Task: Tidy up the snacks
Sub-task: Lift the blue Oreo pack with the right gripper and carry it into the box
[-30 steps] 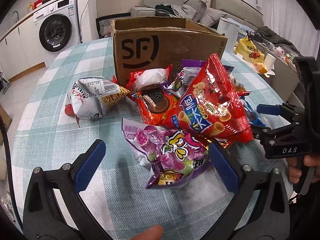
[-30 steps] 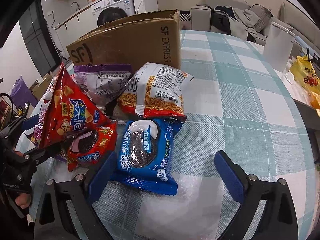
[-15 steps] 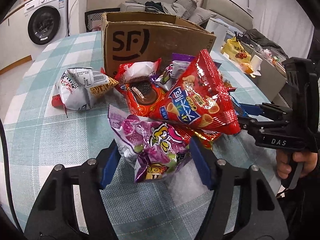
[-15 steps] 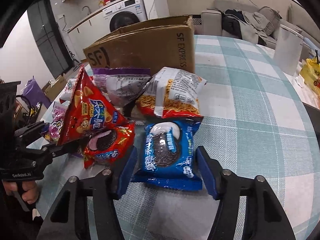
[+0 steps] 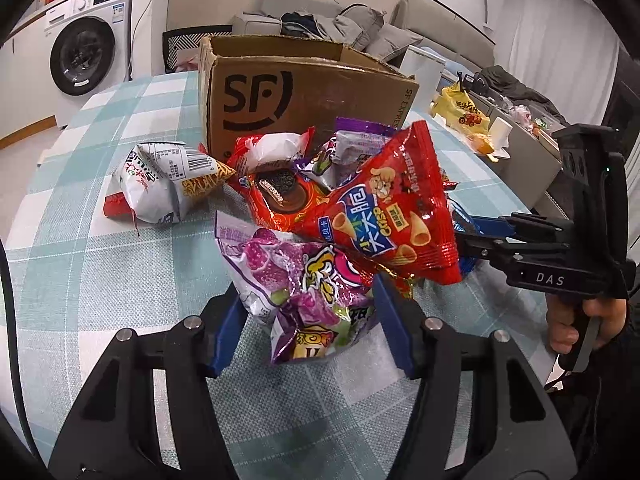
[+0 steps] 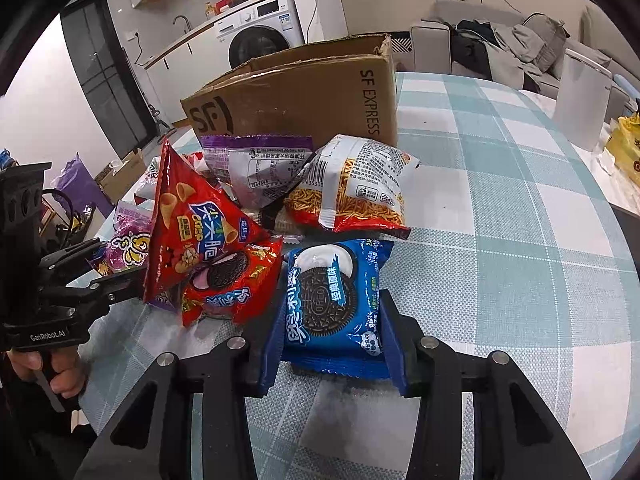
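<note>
My left gripper (image 5: 308, 320) is shut on a purple candy bag (image 5: 296, 284) at the near edge of a snack pile. My right gripper (image 6: 332, 336) is shut on a blue Oreo pack (image 6: 336, 300). The pile holds a red cone-crisp bag (image 5: 392, 216), a red Oreo pack (image 5: 280, 196), a white and orange noodle-snack bag (image 5: 164, 180) and a purple-topped silver pack (image 6: 260, 168). A second noodle-snack bag (image 6: 352, 184) lies behind the blue pack. An open SF cardboard box (image 5: 296, 92) stands behind the pile.
The round table has a teal and white check cloth (image 5: 100, 280). A white canister (image 6: 580, 100) stands at the far right of the table. A yellow bag (image 5: 464, 112) lies on a side counter. A washing machine (image 5: 84, 56) and a sofa (image 5: 328, 28) stand beyond the table.
Both grippers went from wide open to shut: the left closed on the purple candy bag, the right closed on the blue Oreo pack. Both also moved forward towards the pile.
</note>
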A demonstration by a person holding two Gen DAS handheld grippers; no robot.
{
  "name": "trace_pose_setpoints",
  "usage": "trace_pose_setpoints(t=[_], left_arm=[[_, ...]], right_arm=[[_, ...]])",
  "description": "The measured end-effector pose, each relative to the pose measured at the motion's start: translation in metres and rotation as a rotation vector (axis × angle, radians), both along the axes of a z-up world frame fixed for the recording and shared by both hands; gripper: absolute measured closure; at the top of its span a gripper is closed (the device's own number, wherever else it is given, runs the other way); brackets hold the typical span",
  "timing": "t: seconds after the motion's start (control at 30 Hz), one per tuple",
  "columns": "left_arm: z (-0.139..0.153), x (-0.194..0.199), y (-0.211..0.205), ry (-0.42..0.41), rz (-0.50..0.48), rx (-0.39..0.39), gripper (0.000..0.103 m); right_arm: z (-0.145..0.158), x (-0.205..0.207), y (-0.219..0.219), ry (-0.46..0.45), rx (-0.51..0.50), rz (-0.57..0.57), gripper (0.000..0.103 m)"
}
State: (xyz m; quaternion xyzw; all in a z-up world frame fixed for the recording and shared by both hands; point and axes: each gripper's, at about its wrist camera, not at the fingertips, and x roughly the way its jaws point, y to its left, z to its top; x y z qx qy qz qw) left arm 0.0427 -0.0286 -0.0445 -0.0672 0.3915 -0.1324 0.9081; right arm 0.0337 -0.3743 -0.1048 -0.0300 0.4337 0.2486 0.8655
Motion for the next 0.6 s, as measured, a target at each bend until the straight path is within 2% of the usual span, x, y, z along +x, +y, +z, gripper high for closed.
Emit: trace_pose_setpoints(t=[0.3,0.6], left_arm=[[0.015,-0.01,0.013,-0.065,0.018,-0.029,0.045],[0.037,-0.022,0.021,-0.135,0.055,-0.016,0.045]], right_arm=[[0.013,-0.004,-0.007,-0.031,0.056,0.0,0.059],[0.029,-0.016,-0.009,-0.081,0.09,0.002,0.059]])
